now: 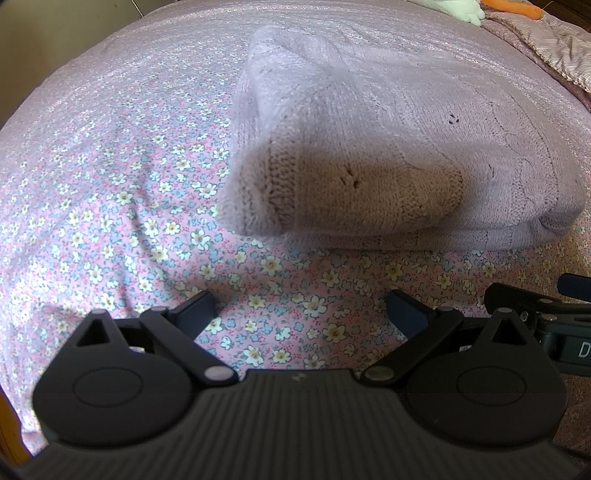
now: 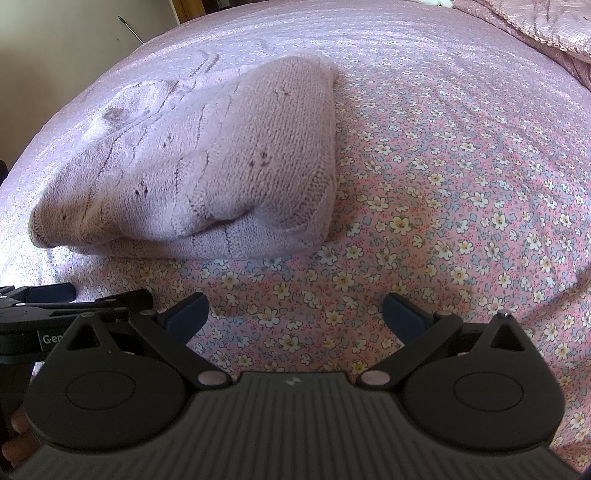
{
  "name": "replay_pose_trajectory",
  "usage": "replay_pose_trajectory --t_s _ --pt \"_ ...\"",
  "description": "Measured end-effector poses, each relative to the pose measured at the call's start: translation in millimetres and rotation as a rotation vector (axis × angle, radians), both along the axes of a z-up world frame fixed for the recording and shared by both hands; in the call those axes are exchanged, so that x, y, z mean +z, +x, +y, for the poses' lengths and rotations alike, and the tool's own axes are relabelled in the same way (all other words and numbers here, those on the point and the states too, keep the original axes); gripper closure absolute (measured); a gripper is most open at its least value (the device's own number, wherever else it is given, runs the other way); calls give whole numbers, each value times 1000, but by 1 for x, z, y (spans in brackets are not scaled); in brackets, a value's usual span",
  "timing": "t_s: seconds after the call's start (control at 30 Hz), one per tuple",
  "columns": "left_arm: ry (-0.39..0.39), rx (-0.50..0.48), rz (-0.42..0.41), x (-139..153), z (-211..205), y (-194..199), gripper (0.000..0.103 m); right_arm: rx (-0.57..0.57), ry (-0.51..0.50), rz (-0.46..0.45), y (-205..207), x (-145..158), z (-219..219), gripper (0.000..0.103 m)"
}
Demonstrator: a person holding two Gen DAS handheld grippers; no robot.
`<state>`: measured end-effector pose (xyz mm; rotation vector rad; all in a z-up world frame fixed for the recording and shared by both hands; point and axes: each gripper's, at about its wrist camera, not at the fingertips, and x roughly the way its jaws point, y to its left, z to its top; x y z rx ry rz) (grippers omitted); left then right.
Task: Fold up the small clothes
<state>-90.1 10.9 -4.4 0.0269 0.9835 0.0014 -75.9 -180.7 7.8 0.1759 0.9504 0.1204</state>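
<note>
- Pale lilac knitted sweater, folded into a thick, rounded bundle, lies on the pink floral-print bed sheet. I count at least two layers at its near edge, the upper one bulging over the lower.
- Small eyelet holes and vertical knit ribs show across the sweater's top. In my left wrist view a shadowed patch on its near face reads tan.
- My left gripper sits on the near side of the sweater, close but not touching; its dark blue-padded fingers stand wide apart, with only bare sheet between them.
- My right gripper also sits near of the sweater and off towards its right end; its fingers are spread wide, nothing held.
- Each gripper shows at the edge of the other's view, so the two sit side by side, just near of the sweater.
- Beyond the sweater to the right, a rumpled pinkish quilt with a scalloped trim lies at the sheet's far corner.
- Something orange and something white lie past the sweater at the far edge; I cannot tell what they are.
</note>
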Motion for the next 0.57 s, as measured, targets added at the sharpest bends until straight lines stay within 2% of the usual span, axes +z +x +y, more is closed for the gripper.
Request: replay_pose_trajectory --t_s 0.57 --pt "3 -1 0 0 1 -1 0 0 -1 1 1 0 0 0"
